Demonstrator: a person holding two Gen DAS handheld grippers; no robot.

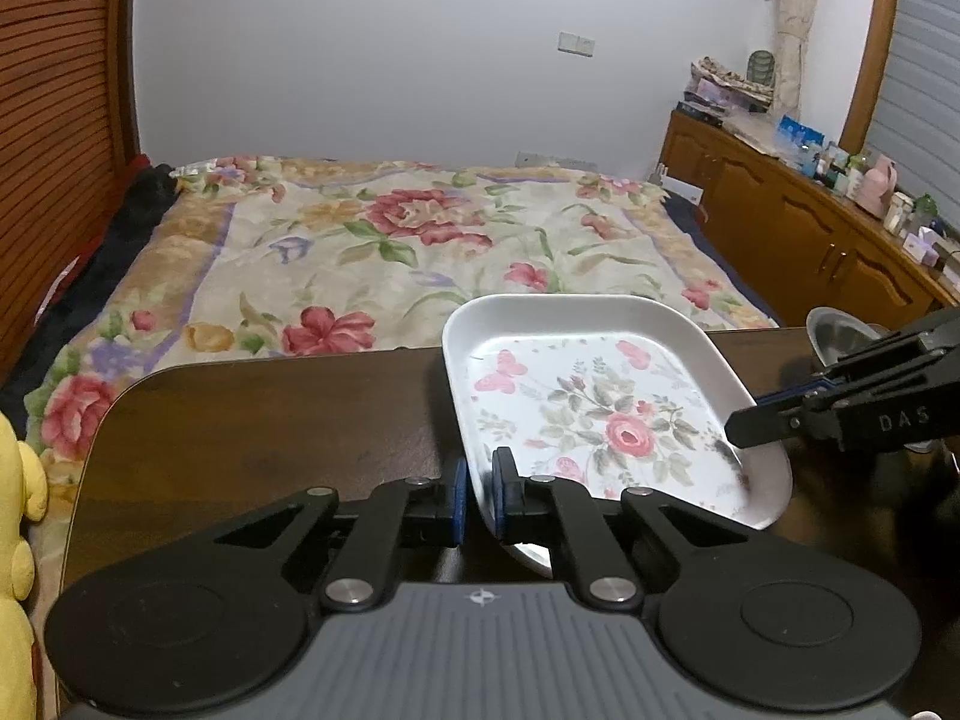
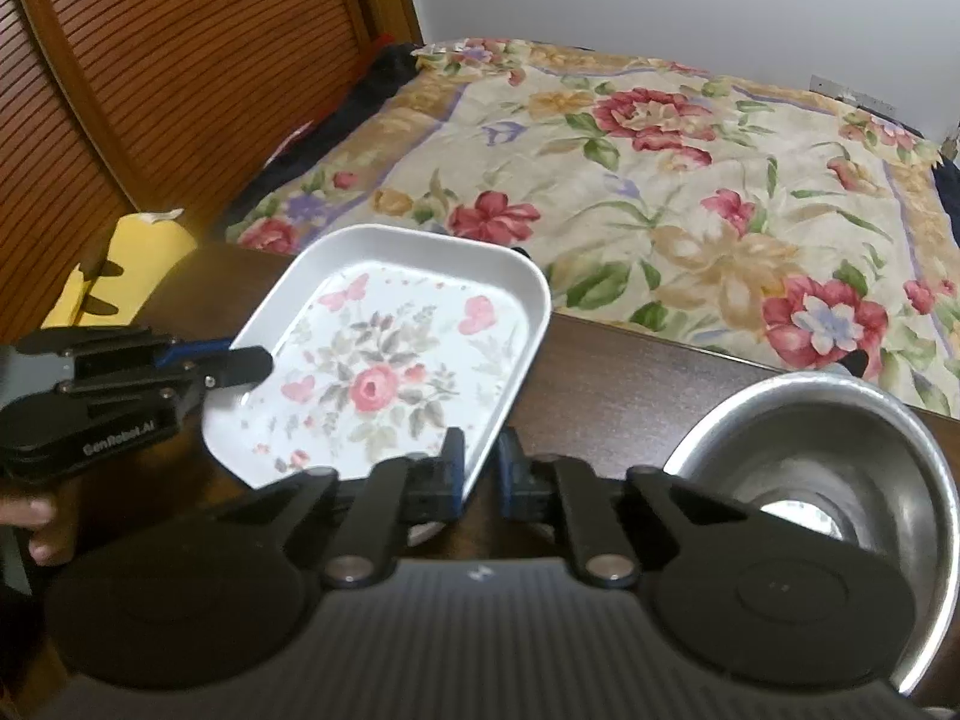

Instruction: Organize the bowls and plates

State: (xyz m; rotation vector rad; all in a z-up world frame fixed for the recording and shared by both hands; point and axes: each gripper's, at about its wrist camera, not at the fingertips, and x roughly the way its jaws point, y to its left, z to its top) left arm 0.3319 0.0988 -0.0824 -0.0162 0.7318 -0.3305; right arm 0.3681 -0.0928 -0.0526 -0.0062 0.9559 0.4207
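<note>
1. A white floral plate [image 1: 594, 396] sits tilted over the dark wooden worktop [image 1: 270, 420], near the bed [image 1: 390, 240].
2. Left wrist view: the left tool [image 1: 478, 495] is clamped on the plate's near left rim; the right tool [image 1: 741, 423] pinches its right rim. Only a sliver of the steel bowl [image 1: 837, 333] shows at far right.
3. Right wrist view: the right tool [image 2: 480, 474] grips the rim, and the steel bowl [image 2: 828, 450] shows fully, beside the plate. A hand [image 2: 39, 531] holds the left tool [image 2: 258, 360].
</note>
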